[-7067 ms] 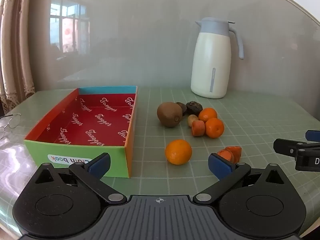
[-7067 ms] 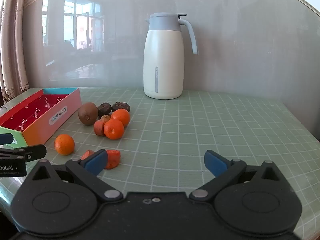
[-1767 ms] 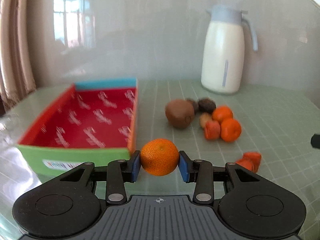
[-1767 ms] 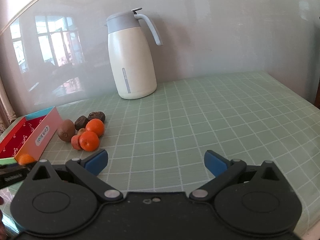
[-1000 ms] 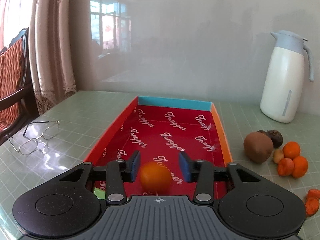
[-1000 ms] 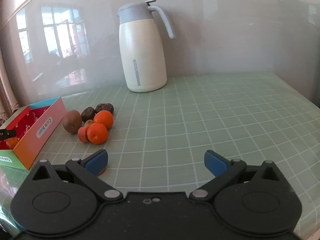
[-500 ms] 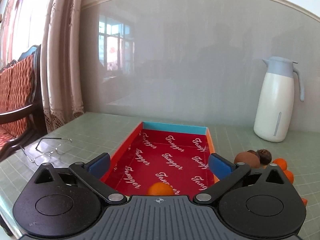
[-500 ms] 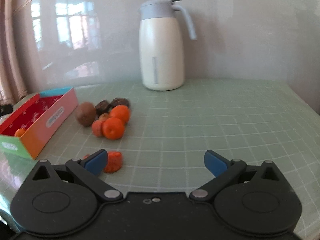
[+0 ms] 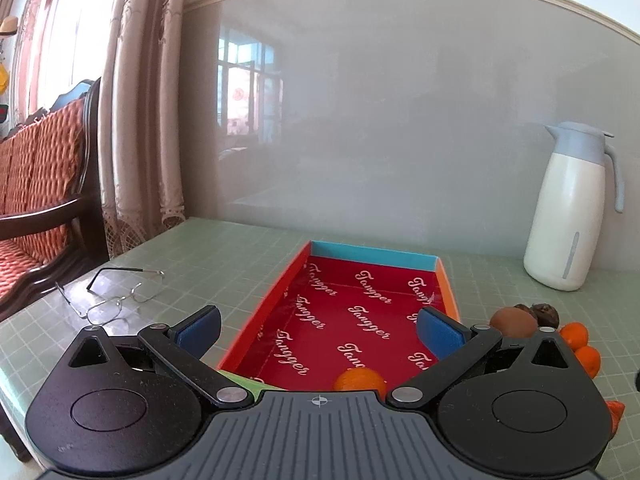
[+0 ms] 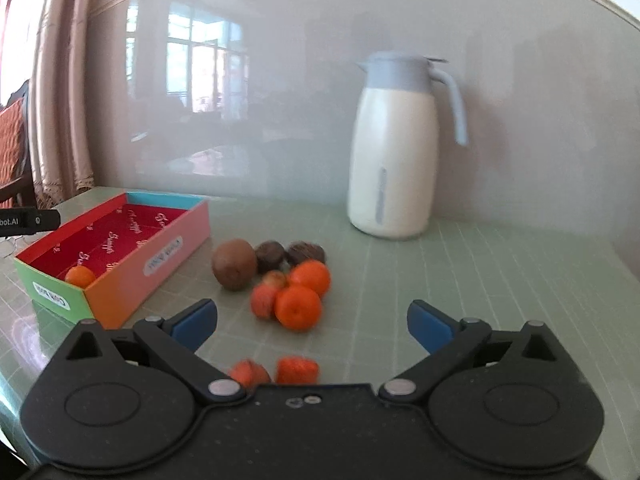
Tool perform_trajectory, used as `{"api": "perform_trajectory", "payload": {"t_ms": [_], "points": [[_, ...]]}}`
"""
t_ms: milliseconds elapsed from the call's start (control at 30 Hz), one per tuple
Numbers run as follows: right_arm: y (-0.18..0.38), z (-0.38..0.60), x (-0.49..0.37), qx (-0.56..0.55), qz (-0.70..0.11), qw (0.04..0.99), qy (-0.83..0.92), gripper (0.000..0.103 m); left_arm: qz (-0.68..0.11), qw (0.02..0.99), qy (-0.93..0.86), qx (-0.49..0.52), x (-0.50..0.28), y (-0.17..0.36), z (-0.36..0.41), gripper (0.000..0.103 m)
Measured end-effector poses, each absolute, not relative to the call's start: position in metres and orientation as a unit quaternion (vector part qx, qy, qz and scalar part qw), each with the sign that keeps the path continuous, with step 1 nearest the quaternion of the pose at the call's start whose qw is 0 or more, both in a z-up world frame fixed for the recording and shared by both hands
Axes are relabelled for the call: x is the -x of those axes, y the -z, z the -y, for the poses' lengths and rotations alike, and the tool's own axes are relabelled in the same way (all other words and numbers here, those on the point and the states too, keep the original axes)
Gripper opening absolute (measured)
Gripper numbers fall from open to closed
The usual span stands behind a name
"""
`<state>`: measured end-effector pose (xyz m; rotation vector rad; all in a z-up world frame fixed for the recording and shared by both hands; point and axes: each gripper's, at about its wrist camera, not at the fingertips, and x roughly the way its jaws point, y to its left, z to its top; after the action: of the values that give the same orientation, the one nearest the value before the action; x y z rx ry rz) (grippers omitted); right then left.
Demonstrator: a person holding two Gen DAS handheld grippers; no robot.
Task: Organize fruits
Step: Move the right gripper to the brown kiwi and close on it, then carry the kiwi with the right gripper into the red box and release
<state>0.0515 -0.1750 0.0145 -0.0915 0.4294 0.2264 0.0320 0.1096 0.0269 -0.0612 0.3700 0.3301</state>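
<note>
The right gripper [image 10: 312, 322], fingers wide and empty, is nearer the two red fruits [image 10: 276, 371], down at six o'clock.

Left claw [image 9: 318, 330] let go orange [image 9: 359, 380]; orange now lies in box [image 9: 448, 292], claw wide apart.
</note>
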Motion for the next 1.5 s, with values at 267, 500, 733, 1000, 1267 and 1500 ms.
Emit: {"api": "perform_trajectory", "payload": {"t_ms": [267, 500, 733, 1000, 1267, 1500], "points": [[-0.018, 0.129, -0.083, 0.086, -0.215, 0.962, -0.143, 0.101, -0.183, 0.958, -0.219, 0.033, -0.034, -0.021, -0.147, 0.103], [-0.019, 0.107, -0.119, 0.075, -0.228, 0.96, -0.147, 0.09, -0.201, 0.948, -0.241, 0.049, -0.032, -0.012, -0.184, 0.103], [-0.011, 0.091, -0.154, 0.069, -0.255, 0.954, -0.145, 0.076, -0.21, 0.945, -0.244, 0.056, -0.032, -0.006, -0.198, 0.103], [0.007, 0.082, -0.183, 0.059, -0.307, 0.939, -0.144, 0.054, -0.212, 0.945, -0.241, 0.053, -0.033, -0.004, -0.198, 0.103], [0.012, 0.072, -0.187, 0.068, -0.329, 0.928, -0.163, 0.049, -0.215, 0.945, -0.242, 0.054, -0.033, -0.004, -0.198, 0.103], [0.012, 0.07, -0.191, 0.069, -0.341, 0.922, -0.17, 0.044, -0.217, 0.944, -0.243, 0.054, -0.032, -0.003, -0.198, 0.103]]}}
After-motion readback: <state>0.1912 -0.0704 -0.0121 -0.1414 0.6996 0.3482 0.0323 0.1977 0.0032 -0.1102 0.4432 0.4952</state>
